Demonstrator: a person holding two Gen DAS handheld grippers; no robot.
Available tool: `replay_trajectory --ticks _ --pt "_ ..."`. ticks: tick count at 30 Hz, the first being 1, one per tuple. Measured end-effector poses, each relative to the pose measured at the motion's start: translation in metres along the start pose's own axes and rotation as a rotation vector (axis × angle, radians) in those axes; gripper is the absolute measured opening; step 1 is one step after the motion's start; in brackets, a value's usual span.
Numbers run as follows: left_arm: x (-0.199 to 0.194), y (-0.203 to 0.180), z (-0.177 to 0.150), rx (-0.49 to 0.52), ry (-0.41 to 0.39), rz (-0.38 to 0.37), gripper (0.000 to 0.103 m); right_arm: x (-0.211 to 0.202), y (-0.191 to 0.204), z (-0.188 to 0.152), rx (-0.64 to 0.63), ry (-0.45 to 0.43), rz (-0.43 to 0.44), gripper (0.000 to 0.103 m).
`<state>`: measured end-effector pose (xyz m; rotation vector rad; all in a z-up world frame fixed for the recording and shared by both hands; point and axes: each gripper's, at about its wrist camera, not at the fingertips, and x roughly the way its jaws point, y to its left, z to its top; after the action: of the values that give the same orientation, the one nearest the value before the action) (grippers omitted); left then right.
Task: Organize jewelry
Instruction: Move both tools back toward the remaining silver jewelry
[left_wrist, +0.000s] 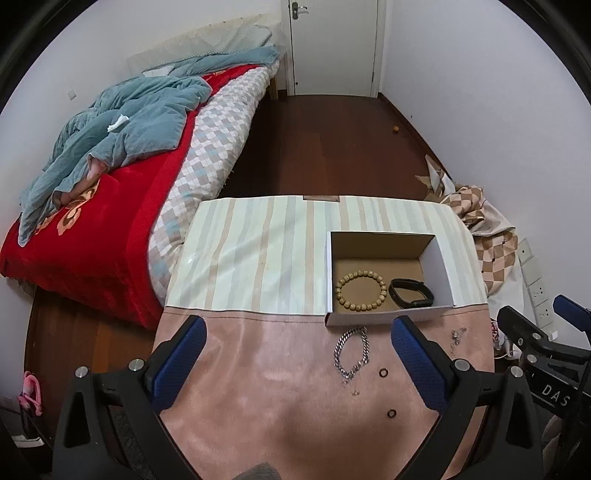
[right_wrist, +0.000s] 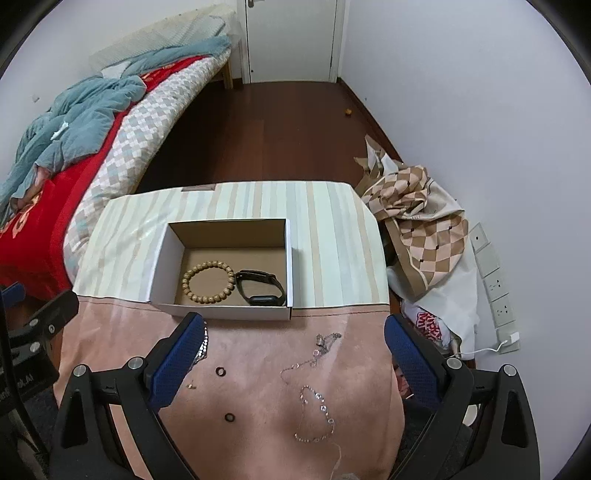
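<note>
An open cardboard box (left_wrist: 439, 262) (right_wrist: 162, 258) on the table holds a wooden bead bracelet (left_wrist: 361, 291) (right_wrist: 208, 282) and a black wristband (left_wrist: 412, 293) (right_wrist: 260, 288). On the pink cloth in front of it lie a silver chain bracelet (left_wrist: 351, 354), partly hidden behind my right finger (right_wrist: 177, 358), two dark rings (left_wrist: 383, 373) (left_wrist: 391, 412) (right_wrist: 220, 371) (right_wrist: 229, 417), a tiny earring (left_wrist: 355, 392) (right_wrist: 190, 386) and a thin beaded necklace (right_wrist: 314, 402) (left_wrist: 457, 336). My left gripper (left_wrist: 299, 365) is open and empty above the cloth. My right gripper (right_wrist: 295, 363) is open and empty over the necklace.
The table (left_wrist: 258, 240) has a striped cover at the back. A bed (left_wrist: 110, 166) with red and blue bedding stands at the left. Patterned cloth (right_wrist: 417, 206) is heaped at the right by the wall sockets (right_wrist: 495, 280). A door (left_wrist: 332, 44) is at the far end.
</note>
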<state>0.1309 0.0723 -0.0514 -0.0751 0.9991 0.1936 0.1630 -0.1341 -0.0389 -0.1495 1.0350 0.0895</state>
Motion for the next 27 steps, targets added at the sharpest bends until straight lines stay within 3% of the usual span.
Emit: replay_trajectory --ticks 12,20,23,27 --pt "-0.041 0.006 -0.017 -0.012 -0.078 0.014 0.102 -0.051 0.004 -0.016 -0.001 -0.081 0.008 0.099" --pt "-0.032 0.007 -0.032 -0.054 -0.119 0.047 0.102 -0.055 -0.004 -0.036 0.039 -0.119 0.085 0.102" --pt "-0.009 0.008 -0.048 -0.074 -0.085 0.056 0.102 -0.034 -0.021 -0.050 0.096 -0.077 0.080 0.102" --pt "0.032 0.005 -0.080 -0.076 0.029 0.066 0.102 0.020 -0.053 -0.085 0.187 0.068 0.050 0.102"
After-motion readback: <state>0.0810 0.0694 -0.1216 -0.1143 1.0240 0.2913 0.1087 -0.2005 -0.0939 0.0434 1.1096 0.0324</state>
